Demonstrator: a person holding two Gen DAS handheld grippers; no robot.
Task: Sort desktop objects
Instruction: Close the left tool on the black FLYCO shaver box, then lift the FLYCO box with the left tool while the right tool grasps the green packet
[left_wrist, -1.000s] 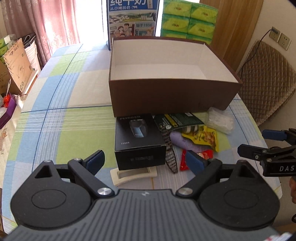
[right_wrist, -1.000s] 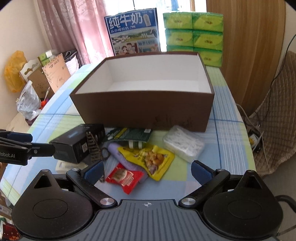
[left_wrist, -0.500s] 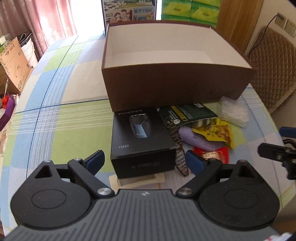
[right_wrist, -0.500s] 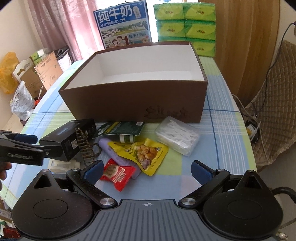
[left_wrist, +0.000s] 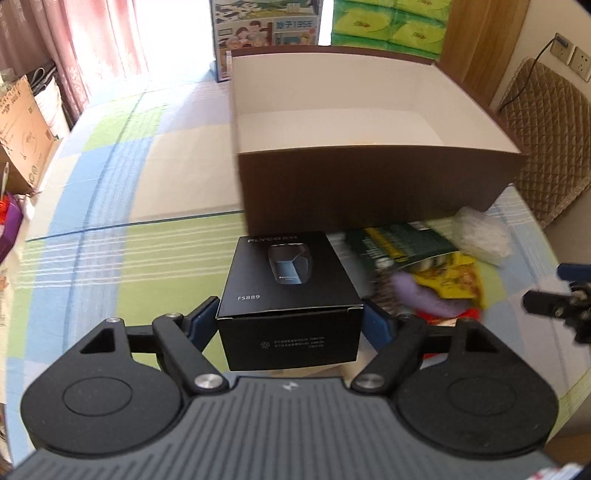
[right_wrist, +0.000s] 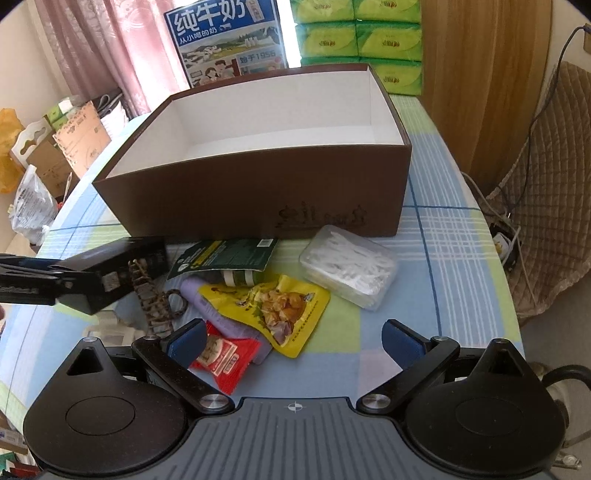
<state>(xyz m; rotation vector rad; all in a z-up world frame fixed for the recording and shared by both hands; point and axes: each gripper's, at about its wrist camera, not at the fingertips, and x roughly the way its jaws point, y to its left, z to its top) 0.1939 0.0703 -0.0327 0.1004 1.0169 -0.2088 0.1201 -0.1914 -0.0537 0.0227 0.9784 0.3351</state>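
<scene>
A black shaver box (left_wrist: 288, 295) sits between the fingers of my left gripper (left_wrist: 290, 312), which is shut on its two sides. In the right wrist view the black shaver box (right_wrist: 122, 266) is tilted and raised off the table, with the left gripper (right_wrist: 33, 284) on it. The open brown box (right_wrist: 258, 199) stands just behind, white inside and empty. My right gripper (right_wrist: 293, 336) is open low over the pile: a red packet (right_wrist: 225, 358), a yellow snack bag (right_wrist: 280, 306), a purple tube (right_wrist: 192, 291), a green pouch (right_wrist: 225, 254) and a woven strap (right_wrist: 155, 306).
A clear tub of white picks (right_wrist: 347, 266) lies right of the pile. A flat white item (right_wrist: 107, 332) lies under the raised box. A milk carton case (right_wrist: 225, 40) and green tissue packs (right_wrist: 358, 40) stand behind the brown box. A quilted chair (right_wrist: 546, 206) is at the right.
My left gripper has moved forward around the black box, shut on it and raised it. My right gripper has come closer to the snack pile and stays open.
</scene>
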